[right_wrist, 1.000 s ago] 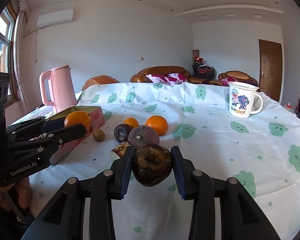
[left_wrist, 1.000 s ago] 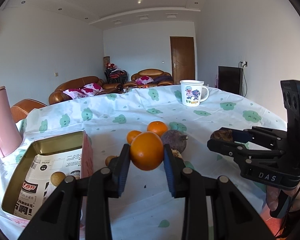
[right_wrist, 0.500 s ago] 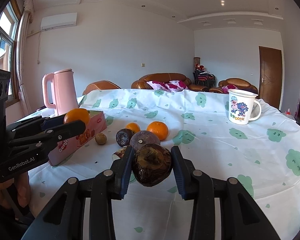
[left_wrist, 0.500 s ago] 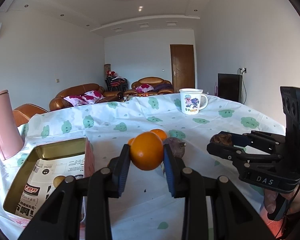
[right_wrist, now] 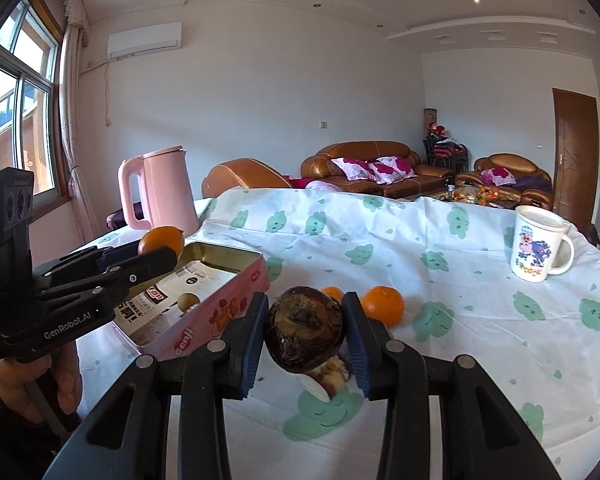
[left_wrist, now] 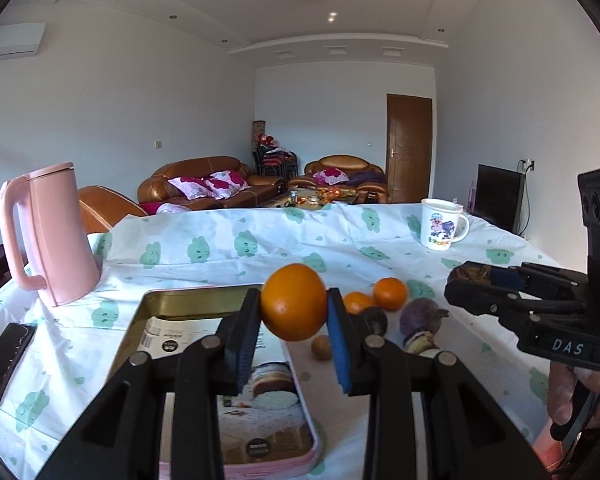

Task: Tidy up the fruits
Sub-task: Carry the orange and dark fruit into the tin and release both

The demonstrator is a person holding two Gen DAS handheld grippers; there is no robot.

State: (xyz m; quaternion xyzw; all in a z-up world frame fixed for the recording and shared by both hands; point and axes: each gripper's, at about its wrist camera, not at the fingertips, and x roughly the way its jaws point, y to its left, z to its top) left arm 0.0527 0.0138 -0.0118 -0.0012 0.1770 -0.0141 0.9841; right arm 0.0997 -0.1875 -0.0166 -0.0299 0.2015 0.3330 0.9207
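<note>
Pink tin [left_wrist: 156, 300] sits open at the left; the left gripper [left_wrist: 293, 330] has its jaws clamped on an orange [left_wrist: 293, 307] over its far rim. The right gripper [right_wrist: 305, 338] pinches a dark wrinkled fruit [right_wrist: 305, 328] above the bench [right_wrist: 480, 340]. Carrying step; next, lower and release into the tin.

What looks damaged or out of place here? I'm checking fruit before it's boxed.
The dark brown fruit held by the right gripper looks wrinkled and sunken on top. On the tablecloth just below lies a cut fruit piece with pale flesh exposed.
</note>
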